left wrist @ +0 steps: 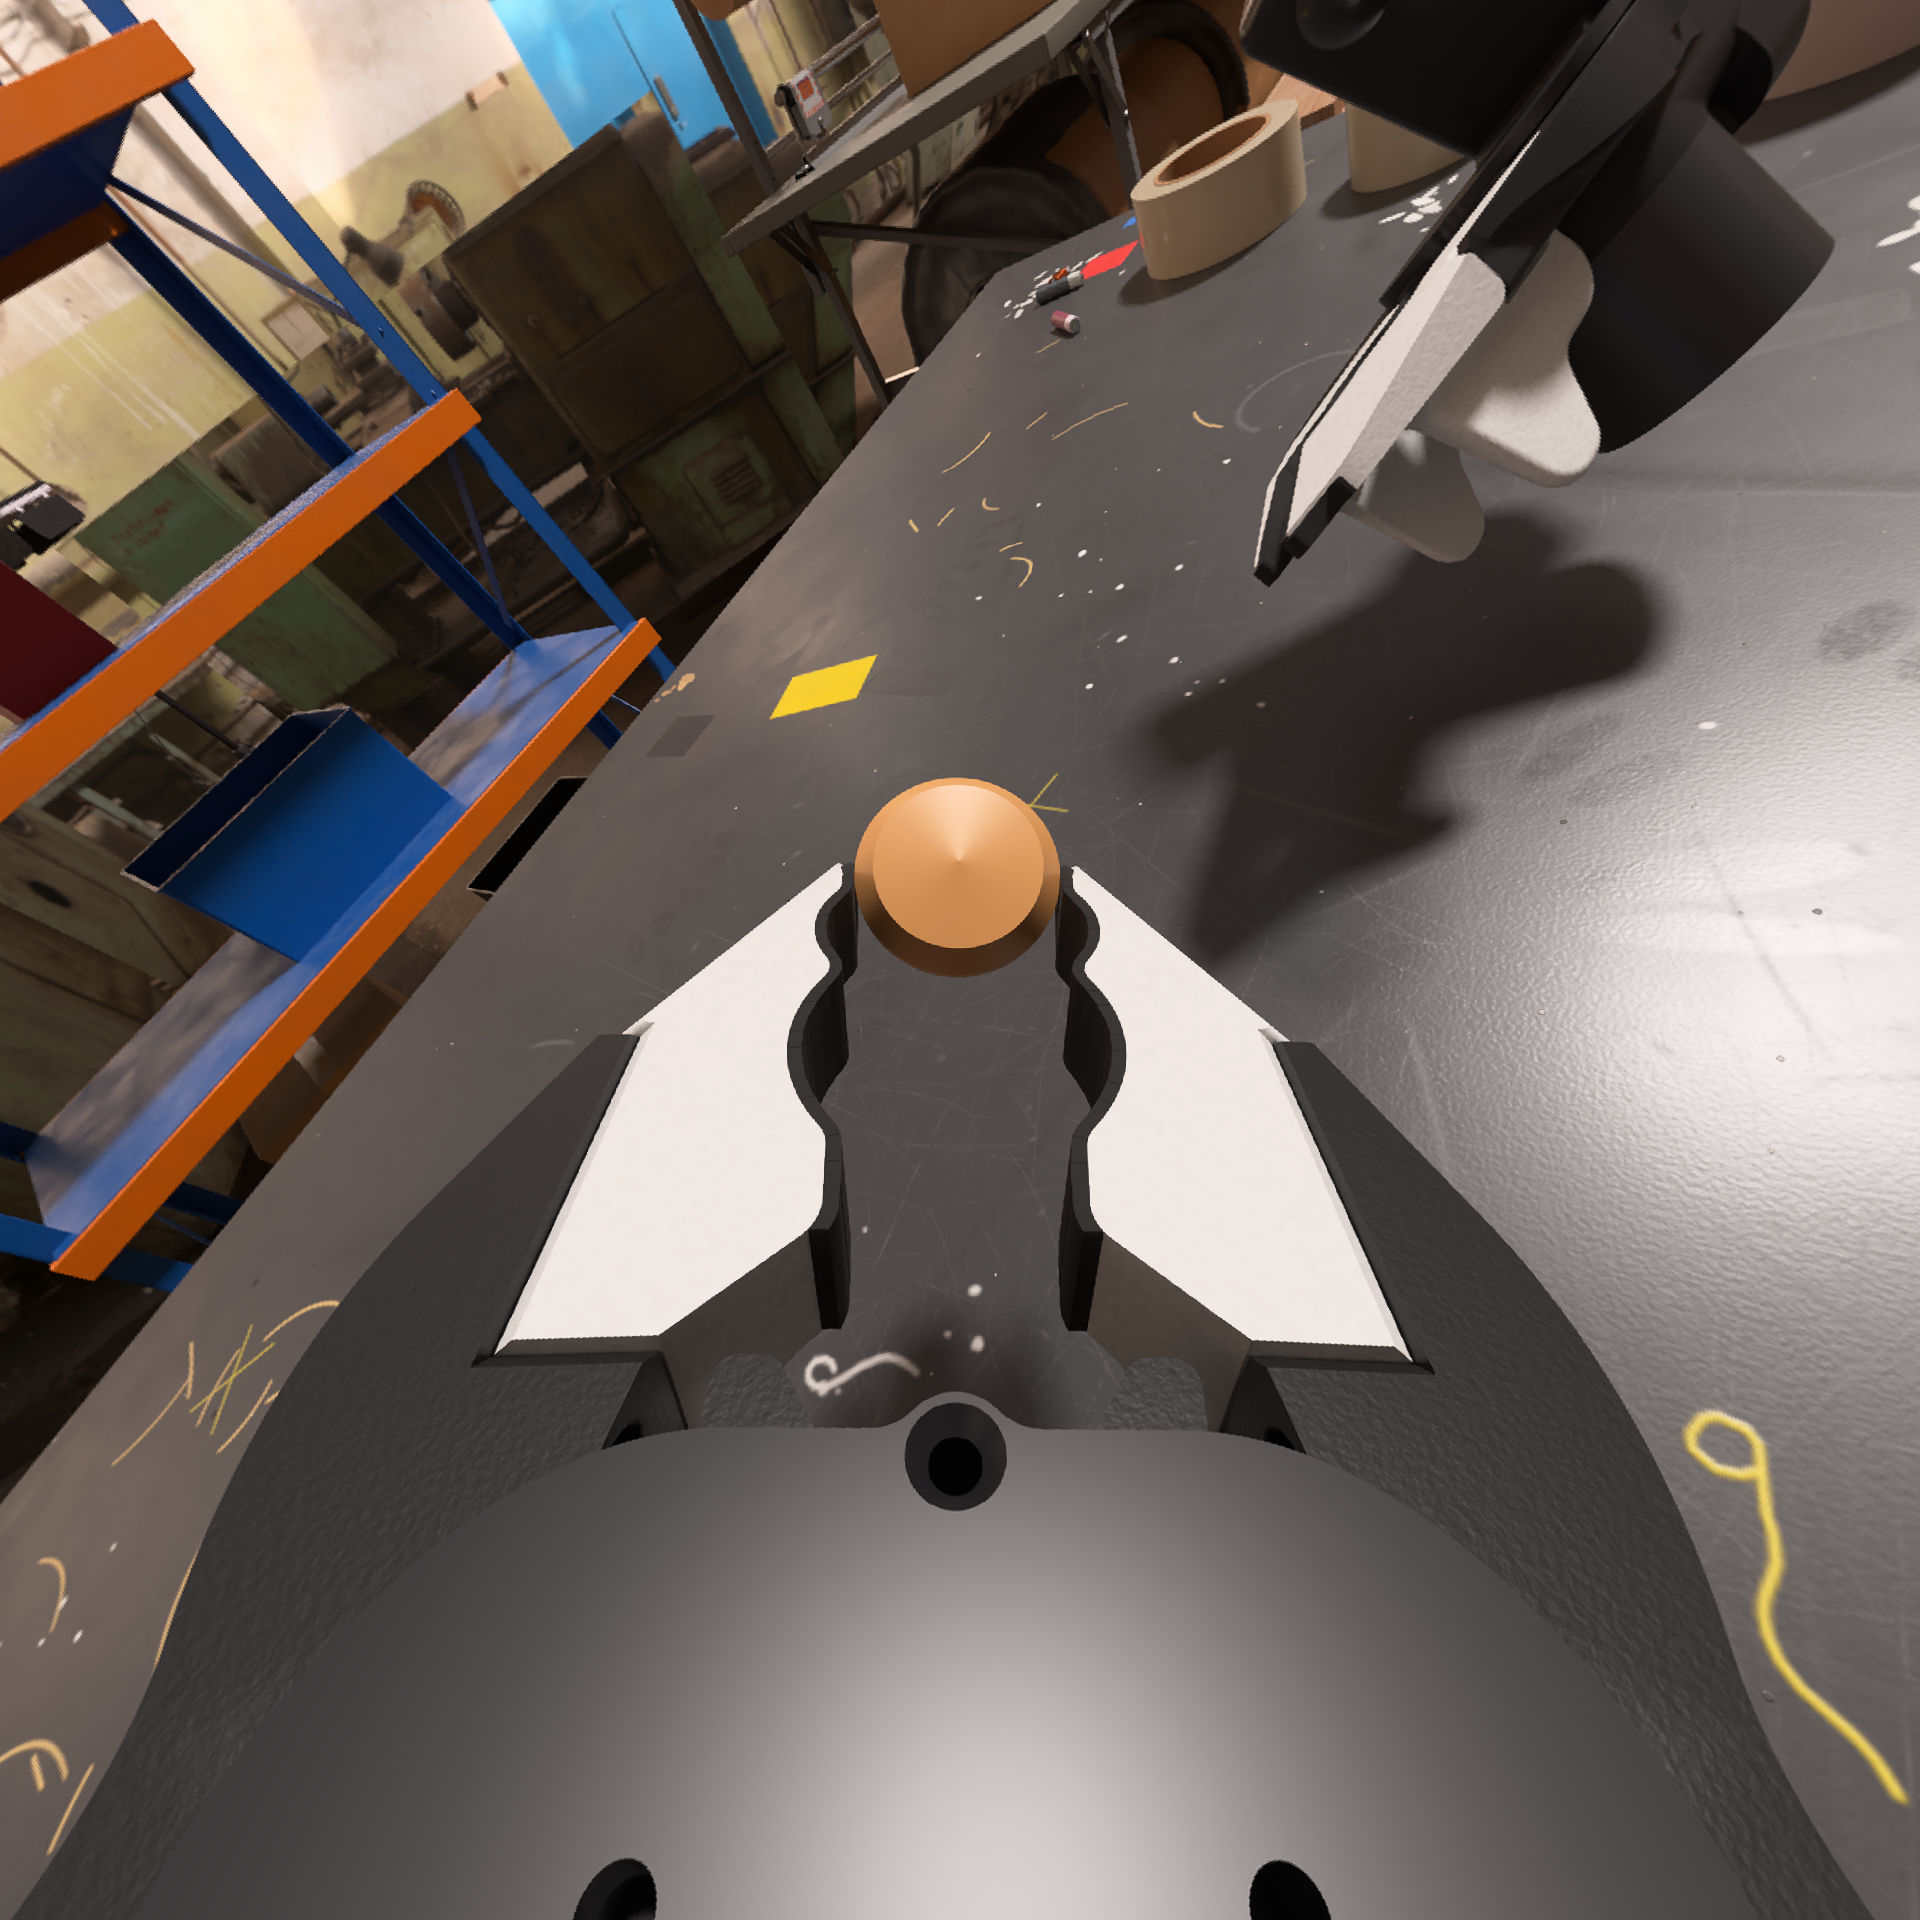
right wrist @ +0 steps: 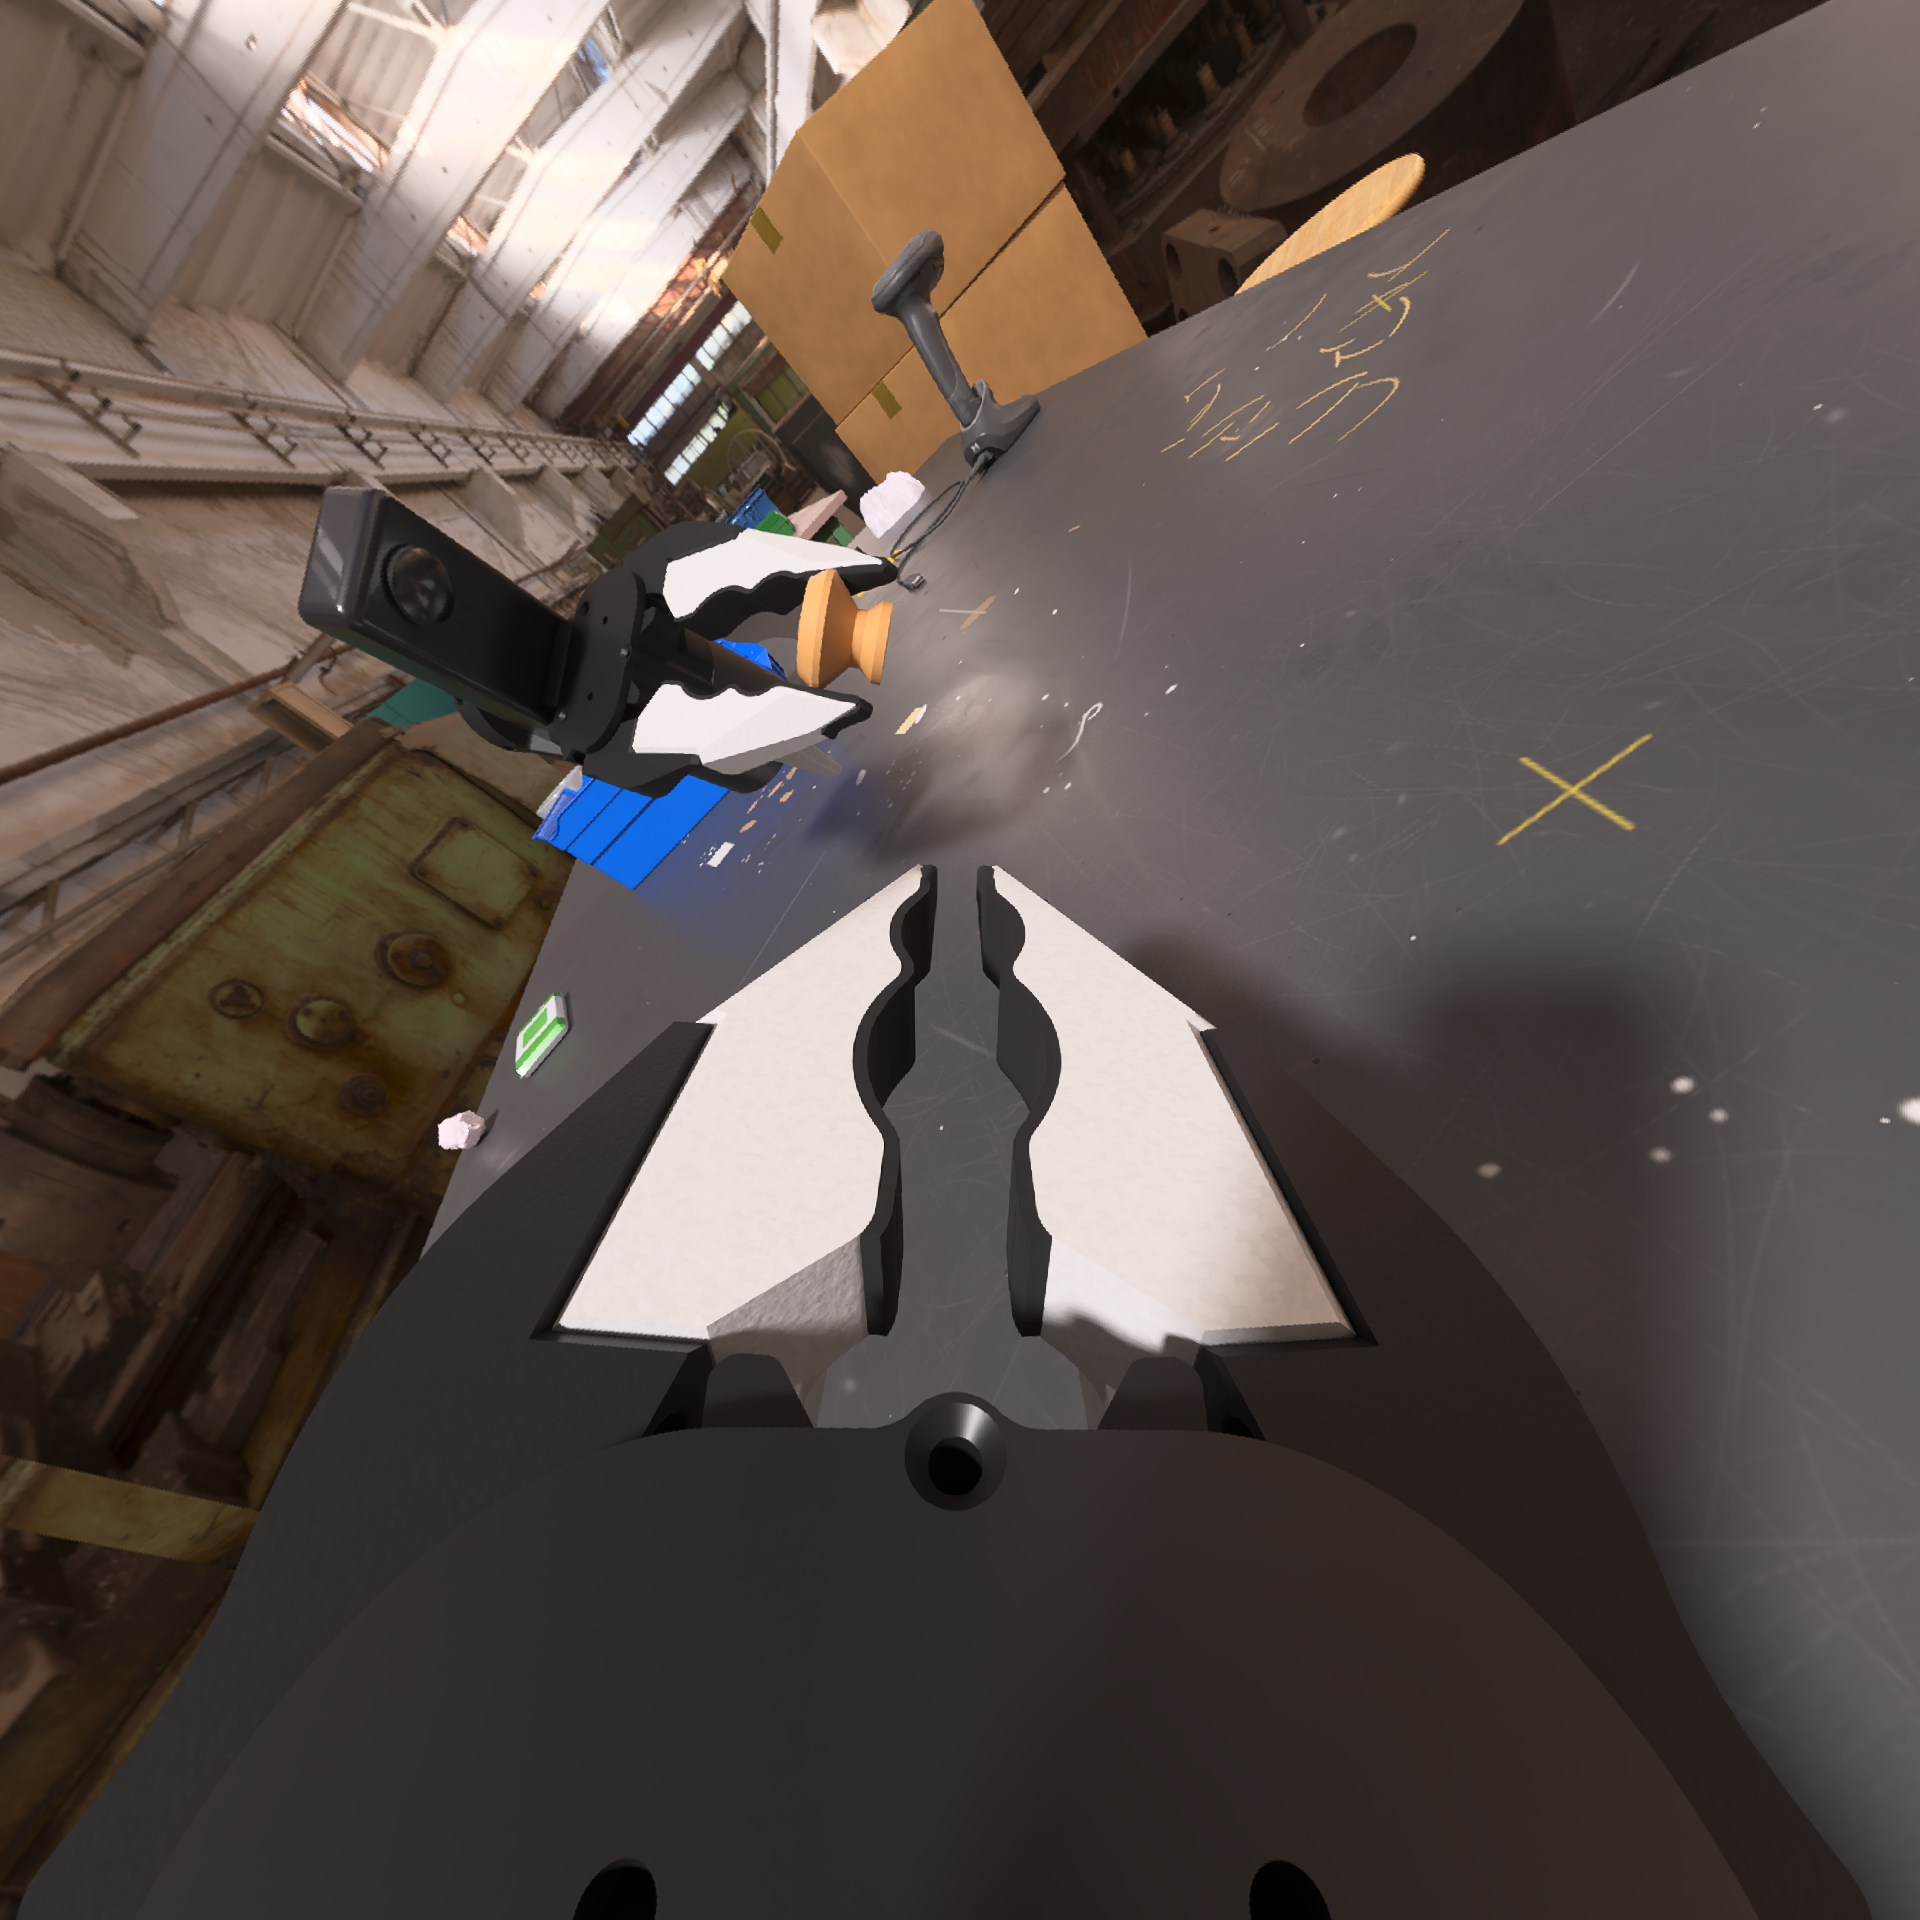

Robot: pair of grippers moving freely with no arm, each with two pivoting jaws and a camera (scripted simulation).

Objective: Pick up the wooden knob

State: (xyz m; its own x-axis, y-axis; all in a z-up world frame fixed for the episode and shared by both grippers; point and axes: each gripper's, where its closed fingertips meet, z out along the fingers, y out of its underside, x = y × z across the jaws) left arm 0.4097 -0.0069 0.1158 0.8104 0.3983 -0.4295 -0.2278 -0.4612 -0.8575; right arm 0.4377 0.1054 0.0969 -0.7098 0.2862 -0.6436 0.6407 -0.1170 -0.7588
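The wooden knob is a round tan knob with a waisted stem, seen from above its head on the dark table. My left gripper has its fingertips pressed against both sides of the knob's head, shut on it. In the right wrist view the left gripper comes at the table from above, and the knob stands with its base towards the table. I cannot tell whether the base touches the table. My right gripper is shut and empty above the table; it also shows in the left wrist view.
A roll of tape and small bits lie far along the table, and a yellow patch is beyond the knob. A blue and orange shelf stands past the left table edge. A barcode scanner, cardboard box and blue crate are also there.
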